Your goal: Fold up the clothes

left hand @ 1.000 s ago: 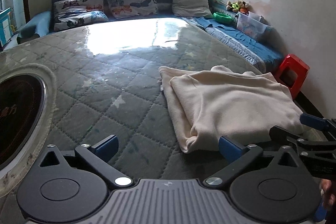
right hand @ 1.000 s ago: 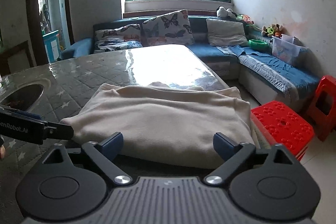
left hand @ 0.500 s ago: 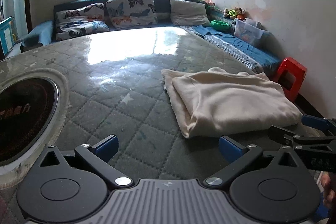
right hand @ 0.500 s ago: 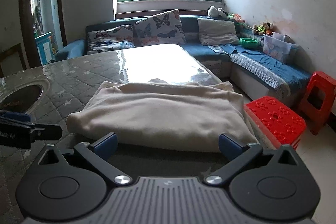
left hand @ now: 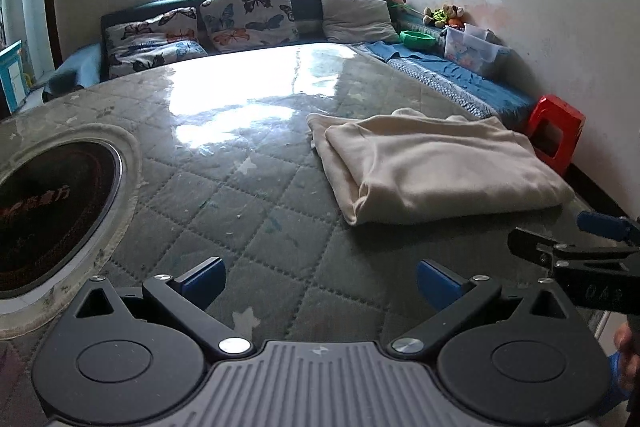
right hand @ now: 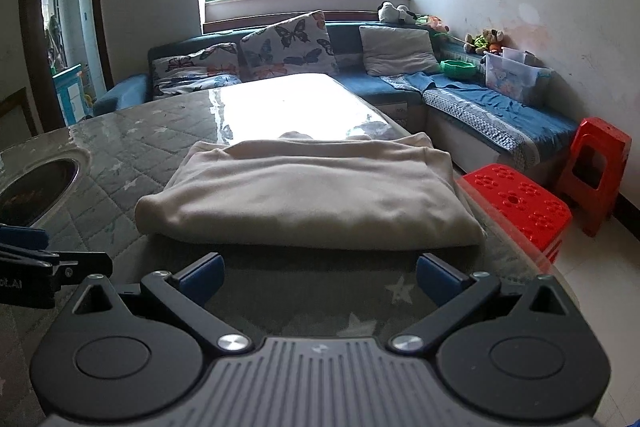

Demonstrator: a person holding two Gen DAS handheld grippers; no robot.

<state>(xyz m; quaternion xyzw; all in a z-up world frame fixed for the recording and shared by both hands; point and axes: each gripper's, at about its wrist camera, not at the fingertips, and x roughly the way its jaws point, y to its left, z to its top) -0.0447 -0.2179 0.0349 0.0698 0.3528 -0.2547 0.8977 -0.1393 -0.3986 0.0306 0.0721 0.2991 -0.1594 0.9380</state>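
Left wrist view: left gripper (left hand: 320, 277) has its blue-padded fingers spread wide, nothing between them, hovering over the grey-green quilted table cover with pale stars (left hand: 248, 195). Folded cream fleece garment (left hand: 436, 169) lies flat on the table, ahead and to the right, well clear of the fingertips, its rounded fold edge facing the camera. Round dark inset plate with a light rim (left hand: 48, 211) sits in the table at left. The right gripper (left hand: 568, 239) pokes in from the right edge, near the garment's near-right corner but not touching it; from this angle its opening can't be judged. Part of a hand (left hand: 626, 347) shows at lower right. A red plastic stool (left hand: 554, 131) stands beyond the table by the wall.

Right wrist view: right gripper (right hand: 320, 277) is wide open and empty, aimed straight at the garment (right hand: 312, 195), fingertips just short of its near fold edge. Garment sits close to the table's right edge. Left gripper (right hand: 56, 263) tip visible at far left, apart from the cloth. A red perforated-top stool (right hand: 516, 203) is just beside the table; blue sofa with butterfly-print cushions (right hand: 280, 47) behind.
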